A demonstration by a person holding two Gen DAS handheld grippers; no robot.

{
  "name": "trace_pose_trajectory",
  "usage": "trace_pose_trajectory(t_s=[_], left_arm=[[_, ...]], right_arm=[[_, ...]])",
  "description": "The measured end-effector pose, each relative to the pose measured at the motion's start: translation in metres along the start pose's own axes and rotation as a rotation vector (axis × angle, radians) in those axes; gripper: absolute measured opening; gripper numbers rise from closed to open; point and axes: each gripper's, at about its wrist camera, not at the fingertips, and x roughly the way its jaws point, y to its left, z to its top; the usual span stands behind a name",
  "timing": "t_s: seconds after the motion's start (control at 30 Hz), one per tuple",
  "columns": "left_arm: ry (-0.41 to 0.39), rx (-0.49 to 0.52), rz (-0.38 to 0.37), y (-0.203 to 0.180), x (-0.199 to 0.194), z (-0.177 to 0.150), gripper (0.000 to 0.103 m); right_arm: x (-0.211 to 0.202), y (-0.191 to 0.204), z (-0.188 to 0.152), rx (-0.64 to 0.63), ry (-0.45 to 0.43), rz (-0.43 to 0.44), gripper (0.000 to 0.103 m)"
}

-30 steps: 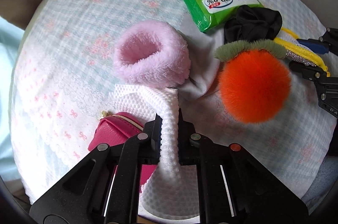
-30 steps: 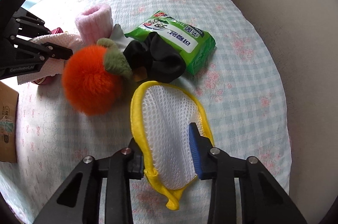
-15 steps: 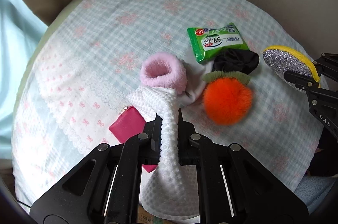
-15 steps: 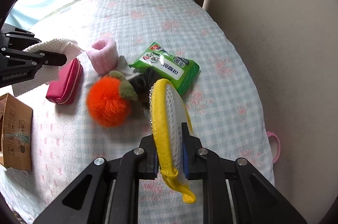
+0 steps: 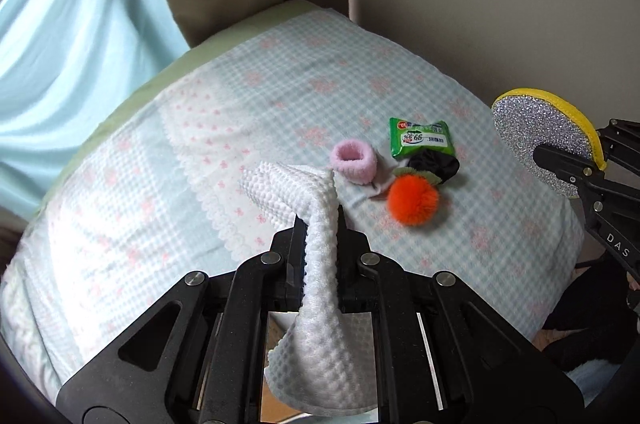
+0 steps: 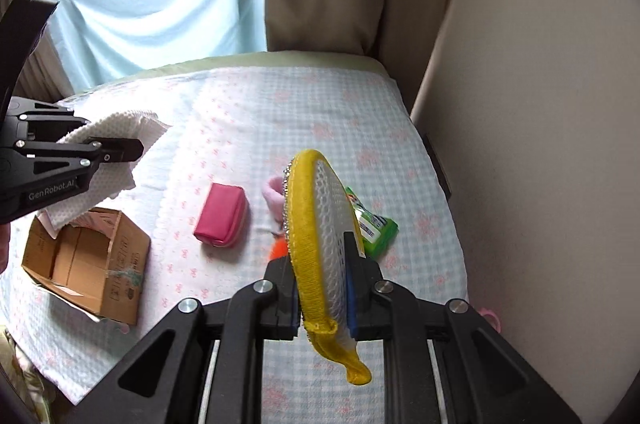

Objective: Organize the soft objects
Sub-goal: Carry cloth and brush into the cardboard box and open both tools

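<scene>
My left gripper (image 5: 320, 224) is shut on a white waffle-textured cloth (image 5: 320, 288) and holds it high above the bed; the cloth also shows in the right wrist view (image 6: 116, 128). My right gripper (image 6: 322, 264) is shut on a yellow-rimmed mesh scrubber (image 6: 320, 240), whose silver glitter face shows in the left wrist view (image 5: 540, 140). On the bed lie a pink fuzzy band (image 5: 354, 160), an orange pom-pom (image 5: 412, 200), a black scrunchie (image 5: 436, 164) and a green wipes pack (image 5: 422, 142).
An open cardboard box (image 6: 84, 260) sits at the bed's left edge, below the left gripper. A pink zip pouch (image 6: 222, 216) lies mid-bed. The checked bedcover (image 5: 280, 84) meets a beige wall on the right and curtains at the back.
Both grippers have risen well above the bed with their loads. The scrubber, flat on the bed a second ago, is now lifted on edge. The items on the bed have not moved.
</scene>
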Motion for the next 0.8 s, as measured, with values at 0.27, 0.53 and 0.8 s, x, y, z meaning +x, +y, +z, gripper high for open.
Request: trace_pose_trajectory(t_s=[0.27, 0.53, 0.8], left_arm=[[-0.051, -0.23, 0.046, 0.077, -0.088, -0.055, 0.008], [-0.056, -0.381, 0.063, 0.171, -0.13, -0.132, 0.008], [0.057, -0.42, 0.044, 0.249, -0.099, -0.209, 0.008]], right_arm=[[-0.048, 0.088, 0.047, -0.098, -0.061, 0.122, 0.016], [-0.06, 0.207, 0.056, -0.13, 0.004, 0.212, 0.016], [-0.012, 0.3, 0.041, -0.075, 0.158, 0.261, 0.016]])
